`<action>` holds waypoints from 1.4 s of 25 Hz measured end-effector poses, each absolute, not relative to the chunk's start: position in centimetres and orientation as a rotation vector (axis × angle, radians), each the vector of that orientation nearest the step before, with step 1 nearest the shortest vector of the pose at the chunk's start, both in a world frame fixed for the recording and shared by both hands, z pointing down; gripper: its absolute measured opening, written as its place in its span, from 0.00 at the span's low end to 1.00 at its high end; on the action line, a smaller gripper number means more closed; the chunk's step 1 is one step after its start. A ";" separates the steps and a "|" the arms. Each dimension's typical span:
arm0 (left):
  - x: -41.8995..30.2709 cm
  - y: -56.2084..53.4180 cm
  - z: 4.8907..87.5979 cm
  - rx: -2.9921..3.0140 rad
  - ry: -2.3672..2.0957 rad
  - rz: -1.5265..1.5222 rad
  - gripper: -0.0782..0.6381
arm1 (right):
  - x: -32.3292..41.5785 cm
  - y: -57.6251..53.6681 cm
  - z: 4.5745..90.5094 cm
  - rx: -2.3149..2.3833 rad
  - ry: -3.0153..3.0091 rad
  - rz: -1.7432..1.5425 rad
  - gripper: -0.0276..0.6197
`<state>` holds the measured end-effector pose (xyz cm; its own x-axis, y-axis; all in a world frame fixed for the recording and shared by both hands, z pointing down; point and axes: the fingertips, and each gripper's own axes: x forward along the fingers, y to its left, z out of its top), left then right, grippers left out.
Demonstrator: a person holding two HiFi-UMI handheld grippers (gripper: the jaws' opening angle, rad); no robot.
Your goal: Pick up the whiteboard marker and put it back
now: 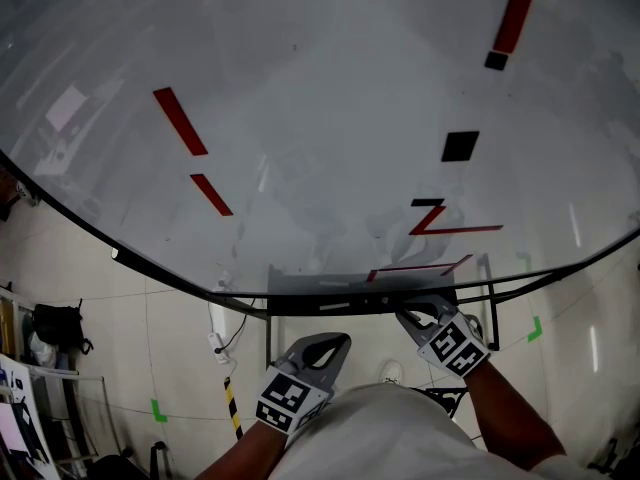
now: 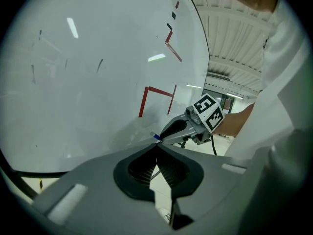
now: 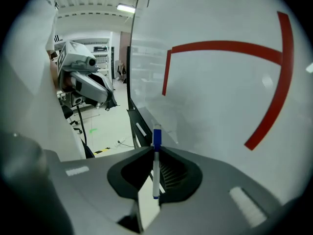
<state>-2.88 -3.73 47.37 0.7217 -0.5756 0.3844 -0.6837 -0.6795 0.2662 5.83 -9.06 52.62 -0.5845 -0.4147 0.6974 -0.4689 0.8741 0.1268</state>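
While the person is standing close against the whiteboard (image 1: 300, 118), the right tool (image 3: 155, 148) is gripping the whiteboard marker (image 3: 156, 168) between its jaws, with the blue cap pointing out toward the board's lower edge. The left tool (image 2: 157, 148) is hanging near it, jaws pressed together on nothing. The marker looks picked up, so the putting back seems to be in hand. Next, the right tool is likely needing to come down to the ledge (image 1: 320, 286) under the board and let go there.
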 end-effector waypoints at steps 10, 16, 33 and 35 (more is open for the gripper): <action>-2.2 -3.9 46.5 2.514 -0.941 0.333 0.13 | 6.6 -8.5 49.5 0.796 -2.654 0.976 0.09; -1.8 -3.7 45.8 2.522 -0.913 0.289 0.13 | 6.7 -8.0 47.5 0.779 -2.739 1.110 0.09; -0.5 -2.5 42.3 2.612 -0.776 0.104 0.13 | 6.6 -4.2 40.4 0.625 -2.996 1.141 0.09; -0.5 -2.6 41.6 2.612 -0.780 0.094 0.13 | 6.4 -3.7 40.0 0.593 -3.018 1.114 0.09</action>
<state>-0.48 -2.63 41.65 0.8412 -0.5105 0.1782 -0.5382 -0.7591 0.3661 6.38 -3.70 40.00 -0.9260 -0.3775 0.0033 -0.2891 0.7035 -0.6492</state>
